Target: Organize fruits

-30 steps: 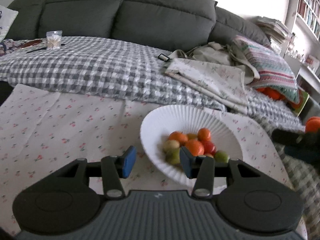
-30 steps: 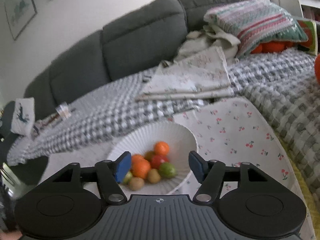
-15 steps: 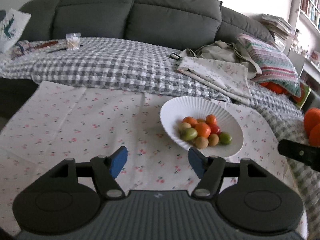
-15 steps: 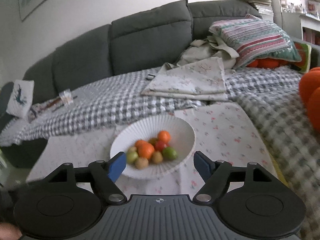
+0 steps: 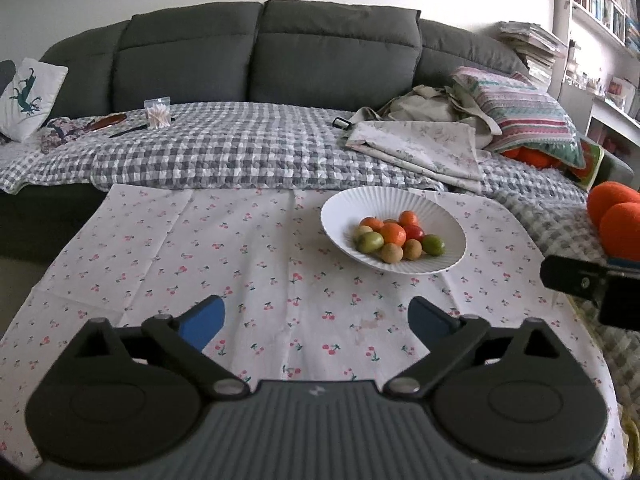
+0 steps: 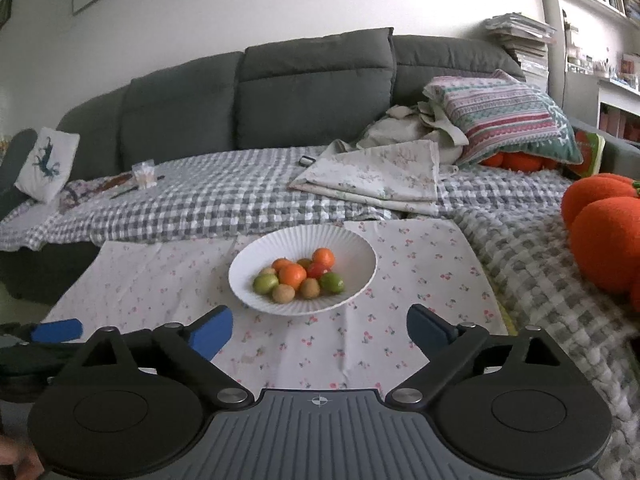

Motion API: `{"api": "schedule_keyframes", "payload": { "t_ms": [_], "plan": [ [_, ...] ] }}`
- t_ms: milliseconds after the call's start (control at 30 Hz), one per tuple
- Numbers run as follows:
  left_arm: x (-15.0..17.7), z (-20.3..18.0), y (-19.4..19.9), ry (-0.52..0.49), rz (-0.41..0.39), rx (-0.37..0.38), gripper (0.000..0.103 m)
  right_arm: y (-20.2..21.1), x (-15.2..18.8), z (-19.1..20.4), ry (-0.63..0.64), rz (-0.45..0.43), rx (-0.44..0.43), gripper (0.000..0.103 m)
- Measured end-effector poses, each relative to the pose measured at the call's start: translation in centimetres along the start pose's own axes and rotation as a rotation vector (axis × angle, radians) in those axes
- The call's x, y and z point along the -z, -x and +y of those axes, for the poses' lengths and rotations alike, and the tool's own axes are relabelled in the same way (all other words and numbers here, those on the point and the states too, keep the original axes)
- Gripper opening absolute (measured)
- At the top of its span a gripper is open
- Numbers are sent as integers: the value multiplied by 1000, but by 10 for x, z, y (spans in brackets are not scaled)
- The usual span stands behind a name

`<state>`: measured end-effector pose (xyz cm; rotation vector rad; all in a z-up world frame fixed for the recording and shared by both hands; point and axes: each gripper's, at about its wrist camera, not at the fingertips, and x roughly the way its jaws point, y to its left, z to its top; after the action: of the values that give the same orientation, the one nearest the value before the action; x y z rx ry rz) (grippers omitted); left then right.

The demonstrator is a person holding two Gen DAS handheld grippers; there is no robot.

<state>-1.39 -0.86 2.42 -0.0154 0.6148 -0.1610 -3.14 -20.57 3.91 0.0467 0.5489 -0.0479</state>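
A white ribbed plate stands on the cherry-print cloth and holds several small fruits: oranges, green ones, brown ones and a red one. It also shows in the right wrist view. My left gripper is open and empty, well short of the plate. My right gripper is open and empty, just in front of the plate. The right gripper's body shows at the right edge of the left wrist view.
A grey sofa with a checked blanket lies behind. Folded floral cloth and a striped pillow lie at the right. Orange plush balls sit at the far right. A small clear jar stands back left.
Both grippers have pulled back and risen away from the plate, which now looks smaller and farther. Both jaws have spread wider. The fruits stay in the plate.
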Motion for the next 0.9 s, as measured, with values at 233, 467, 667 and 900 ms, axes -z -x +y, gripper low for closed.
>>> {"api": "schedule_keyframes", "payload": {
  "t_ms": [233, 467, 667, 900],
  "plan": [
    [1, 5, 4, 11, -1, 3, 102, 15, -3, 9, 26, -27, 26, 103],
    [4, 9, 1, 4, 16, -4, 102, -5, 13, 13, 86, 15, 52, 103],
    [4, 11, -3, 11, 26, -4, 102, -9, 18, 17, 120, 16, 42, 103],
    [4, 11, -4, 17, 30, -8, 102, -12, 19, 17, 140, 20, 52, 103]
  ]
}}
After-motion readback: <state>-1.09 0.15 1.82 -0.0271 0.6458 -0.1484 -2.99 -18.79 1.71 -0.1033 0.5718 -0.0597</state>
